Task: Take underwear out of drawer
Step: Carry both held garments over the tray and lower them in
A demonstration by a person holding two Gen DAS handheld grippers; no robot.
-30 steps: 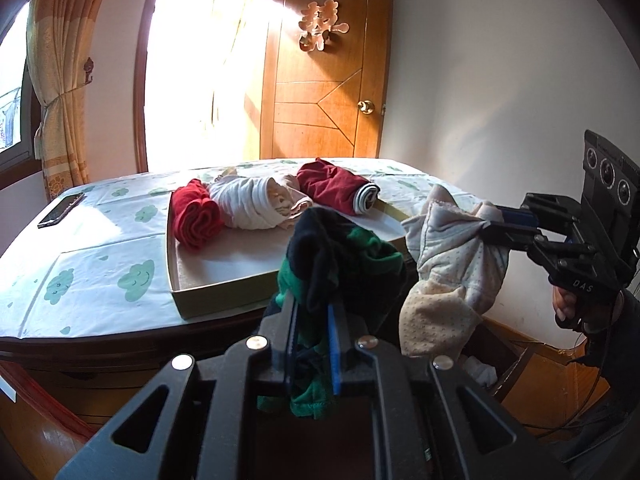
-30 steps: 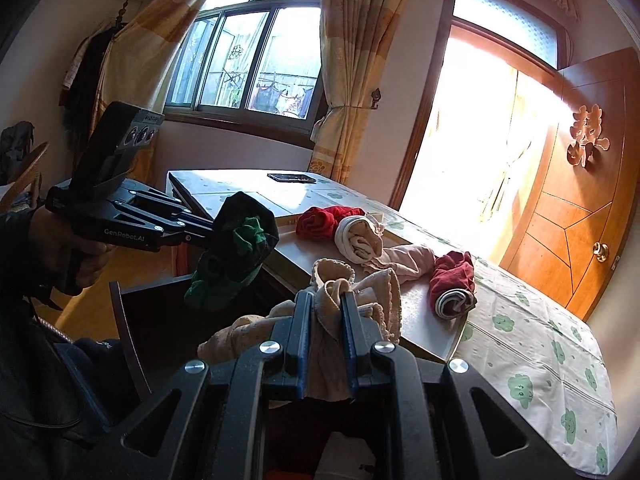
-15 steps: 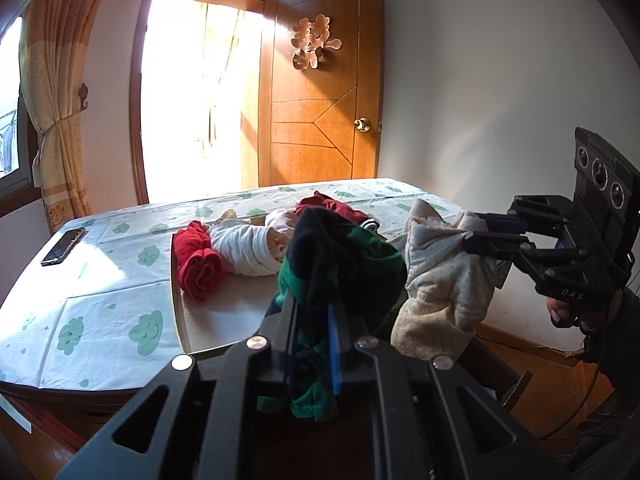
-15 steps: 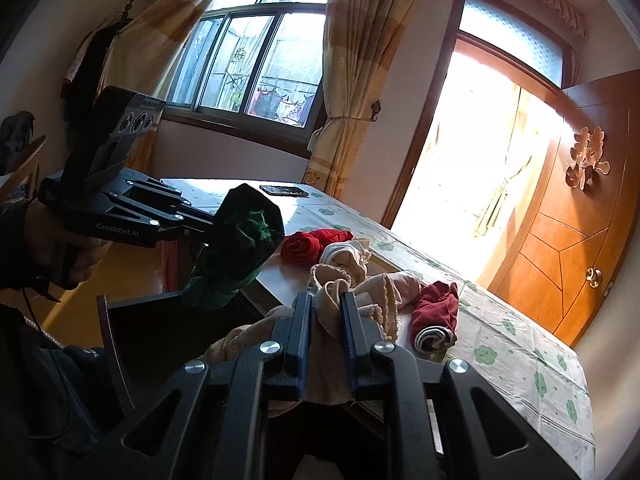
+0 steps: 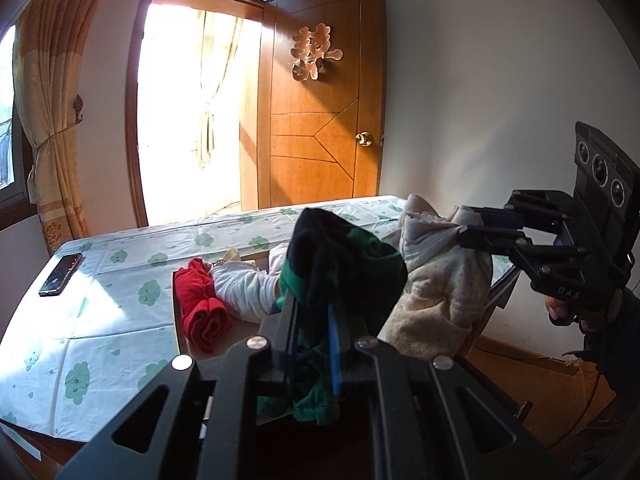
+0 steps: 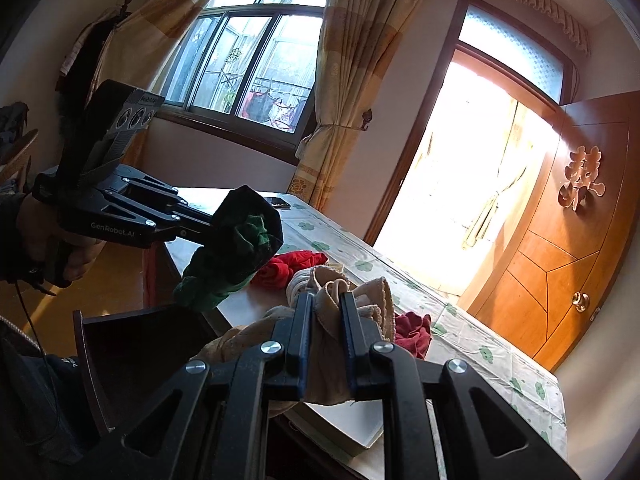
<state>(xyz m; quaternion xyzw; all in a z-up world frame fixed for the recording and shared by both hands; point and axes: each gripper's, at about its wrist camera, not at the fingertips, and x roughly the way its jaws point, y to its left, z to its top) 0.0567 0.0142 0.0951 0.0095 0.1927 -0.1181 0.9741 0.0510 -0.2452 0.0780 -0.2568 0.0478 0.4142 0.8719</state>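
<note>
Left hand pose: left gripper (image 5: 314, 312) is held up in the air in front of the table, pointing slightly down; in the right wrist view a hand (image 6: 48, 236) wraps its grip at the left edge.
Right hand pose: right gripper (image 6: 325, 312) sits just to the right of the left one, also tipped a bit downward, with fingers (image 5: 558, 312) curled under its body.
Left tool: jaws squeezed right down on a green and black underwear (image 5: 344, 264), which bunches over the tips and hangs below them.
Right tool: jaws nearly closed, pinching a beige underwear (image 6: 332, 320); the cloth droops beneath the fingers.
Where the underwear is: both pieces are clear of the drawer (image 6: 132, 344), which stands open and dark below the left gripper.
On the table: a shallow cardboard tray (image 5: 178, 332) holds a red roll (image 5: 202, 312), a white roll (image 5: 244, 288) and a dark red roll (image 6: 414, 330).
Other stuff: a phone (image 5: 60, 274) lies on the cloud-print tablecloth (image 5: 100, 320), well apart from the tray; wooden door (image 5: 324, 120) stands open behind.
In the way: the held clothes block most of each camera's look at the tray.
</note>
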